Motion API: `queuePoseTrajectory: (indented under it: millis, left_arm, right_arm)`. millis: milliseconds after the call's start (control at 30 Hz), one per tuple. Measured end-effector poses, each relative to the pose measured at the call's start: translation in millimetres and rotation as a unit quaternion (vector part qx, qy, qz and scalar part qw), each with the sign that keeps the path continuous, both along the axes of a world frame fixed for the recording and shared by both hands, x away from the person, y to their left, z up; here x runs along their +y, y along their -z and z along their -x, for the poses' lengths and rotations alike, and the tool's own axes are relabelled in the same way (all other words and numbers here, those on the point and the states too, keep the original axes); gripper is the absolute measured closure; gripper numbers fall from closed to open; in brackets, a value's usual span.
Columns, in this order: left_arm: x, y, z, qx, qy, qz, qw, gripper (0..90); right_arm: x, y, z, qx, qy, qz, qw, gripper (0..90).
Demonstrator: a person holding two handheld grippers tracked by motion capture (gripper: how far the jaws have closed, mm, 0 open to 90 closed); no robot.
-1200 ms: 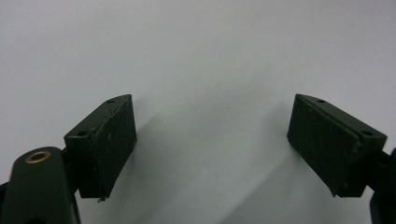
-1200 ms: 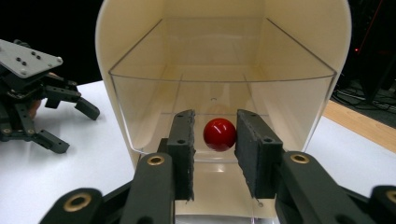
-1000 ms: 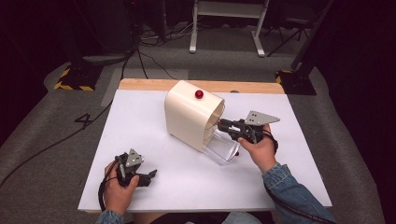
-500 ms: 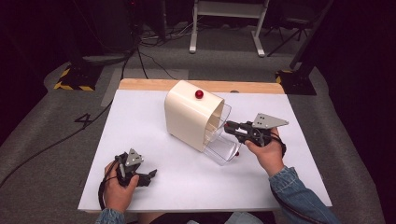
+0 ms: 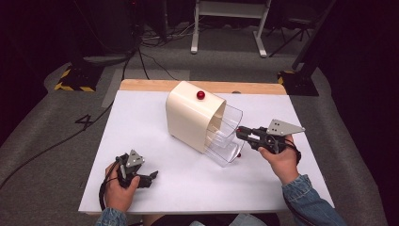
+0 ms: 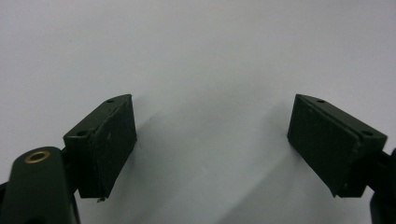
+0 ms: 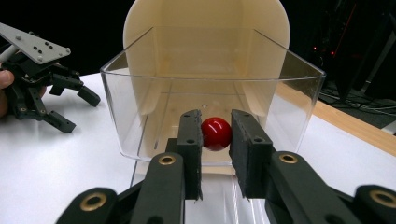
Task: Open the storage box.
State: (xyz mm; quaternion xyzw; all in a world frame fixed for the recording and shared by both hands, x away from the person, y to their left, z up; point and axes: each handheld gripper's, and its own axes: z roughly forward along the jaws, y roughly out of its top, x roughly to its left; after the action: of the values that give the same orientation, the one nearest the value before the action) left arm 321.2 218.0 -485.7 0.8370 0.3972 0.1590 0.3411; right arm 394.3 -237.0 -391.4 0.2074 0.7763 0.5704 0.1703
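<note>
The right gripper [image 7: 216,140] is seen low in the middle of its own view, jaws closed on the red knob [image 7: 216,133] of a clear drawer [image 7: 299,88]. The drawer is drawn partway out of a cream cabinet [image 5: 190,120] at the centre of the high view, and more pulling is judged to be left. A second red knob [image 5: 201,95] sits on the cabinet's top. At lower left of the high view, the left gripper [image 5: 149,178] is held wide open and empty on the white table [image 5: 141,113].

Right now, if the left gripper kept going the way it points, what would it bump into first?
Probably the white table. The left gripper is open and aims down at bare tabletop, with nothing between it and that surface.
</note>
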Motion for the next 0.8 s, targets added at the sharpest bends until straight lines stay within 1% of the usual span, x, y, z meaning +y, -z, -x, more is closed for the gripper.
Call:
queuePoseTrajectory:
  millis: [100, 300, 333, 433, 533, 633, 700, 800]
  left_arm:
    - [0.0, 0.0, 0.0, 0.0, 0.0, 0.0, 1.0, 15.8]
    - [-0.1, -0.1, 0.4, -0.002, 0.0, -0.003, 1.0, 15.8]
    - [-0.1, -0.3, 0.5, -0.002, 0.0, -0.004, 1.0, 15.8]
    - [-0.5, -0.2, 0.8, -0.002, 0.0, -0.003, 1.0, 15.9]
    - [-0.5, -0.2, 0.8, -0.002, 0.0, -0.002, 1.0, 15.9]
    - [-0.5, -0.2, 1.1, -0.003, 0.0, -0.004, 1.0, 15.8]
    - [-0.5, -0.2, 1.1, -0.003, 0.0, -0.004, 1.0, 15.9]
    - [-0.5, -0.3, 1.1, -0.004, 0.001, -0.004, 1.0, 15.9]
  right_arm:
    - [-2.9, 1.2, 2.0, 0.002, 0.0, 0.0, 1.0, 74.2]
    - [-5.7, 6.7, 4.1, 0.006, 0.001, 0.008, 1.0, 74.0]
    - [-6.3, 8.1, 4.3, 0.003, 0.0, 0.009, 1.0, 73.9]
    - [-8.9, 11.7, 5.2, 0.004, 0.002, 0.007, 1.0, 73.8]
    - [-10.9, 14.1, 4.7, 0.011, 0.001, 0.002, 0.9999, 73.5]
    - [-13.0, 15.6, 4.7, 0.011, 0.004, 0.005, 0.9999, 66.0]
    - [-14.7, 16.1, 4.9, 0.014, 0.004, 0.005, 0.9999, 63.9]
    - [-19.8, 16.4, 7.0, 0.011, 0.009, 0.007, 0.9999, 61.6]
